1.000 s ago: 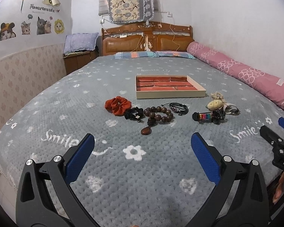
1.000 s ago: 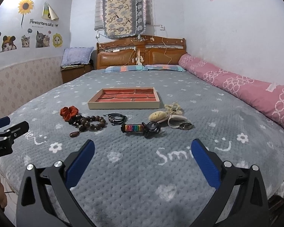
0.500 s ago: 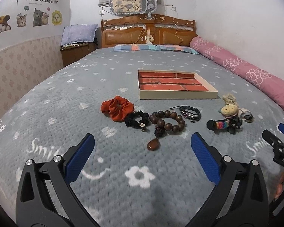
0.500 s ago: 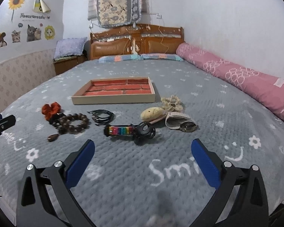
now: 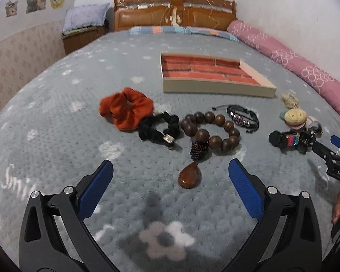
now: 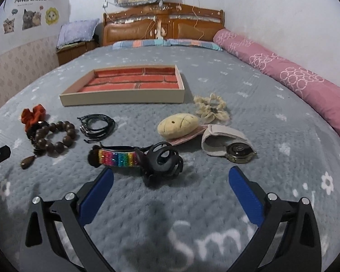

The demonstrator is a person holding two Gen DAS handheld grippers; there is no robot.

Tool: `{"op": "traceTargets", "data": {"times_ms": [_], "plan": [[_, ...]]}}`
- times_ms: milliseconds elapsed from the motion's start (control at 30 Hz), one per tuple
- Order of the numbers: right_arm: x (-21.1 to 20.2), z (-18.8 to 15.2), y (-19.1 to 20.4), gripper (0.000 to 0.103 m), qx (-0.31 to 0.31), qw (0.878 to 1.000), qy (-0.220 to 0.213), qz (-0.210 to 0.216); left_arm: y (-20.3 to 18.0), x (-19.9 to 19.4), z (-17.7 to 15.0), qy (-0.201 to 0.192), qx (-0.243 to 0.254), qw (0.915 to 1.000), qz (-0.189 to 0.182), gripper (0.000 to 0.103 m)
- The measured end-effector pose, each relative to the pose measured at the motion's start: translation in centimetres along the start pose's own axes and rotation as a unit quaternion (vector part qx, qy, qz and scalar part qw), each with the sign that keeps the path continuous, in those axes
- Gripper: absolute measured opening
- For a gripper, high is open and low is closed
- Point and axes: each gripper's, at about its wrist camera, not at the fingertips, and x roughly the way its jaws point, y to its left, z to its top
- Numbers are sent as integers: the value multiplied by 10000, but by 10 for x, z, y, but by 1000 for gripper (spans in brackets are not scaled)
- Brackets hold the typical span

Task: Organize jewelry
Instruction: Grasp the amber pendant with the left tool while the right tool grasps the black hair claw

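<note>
**Both sets of fingers spread wide above the jewelry on the bed**

My left gripper [image 5: 170, 174] hangs over the grey flowered bedspread [image 5: 56, 117] with its blue fingers [image 5: 95, 188] wide apart and nothing between them. Just beyond them lies the amber teardrop pendant [image 5: 190, 177], tied to the brown wooden bead bracelet [image 5: 212, 131]. Left of the beads sit a black scrunchie [image 5: 159, 128] and, touching it, an orange scrunchie [image 5: 125, 107]; right of the beads lies a black cord bracelet [image 5: 243, 117].

My right gripper [image 6: 170, 179] is likewise spread wide and empty. Just ahead of its fingers [image 6: 246, 195] lie a rainbow beaded band [image 6: 117, 157] and a black claw clip [image 6: 163, 161], touching each other. To the right a watch on a beige strap [image 6: 229, 144] rests near a yellow plush piece [image 6: 178, 124], with a cream scrunchie [image 6: 212, 110] behind them.

Farthest off, the tray [image 6: 122, 96] with red brick-pattern lining stands empty on the bed, apart from every piece.
</note>
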Motion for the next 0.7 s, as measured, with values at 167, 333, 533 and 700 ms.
{"op": "traceTargets", "data": {"times_ms": [167,333,533,700], "plan": [[11,5,4,92,-124,9998,139,-1,-3,25,0,379,36,9993,9,98],[24,7,7,77,-202,9992,355,-3,-5,34,3,491,70,9987,-68,98],[34,10,3,66,-79,9987,495,78,-7,46,12,550,118,9984,-106,87],[39,11,3,64,-91,9982,572,174,-9,56,13,749,154,9969,-183,78]]}}
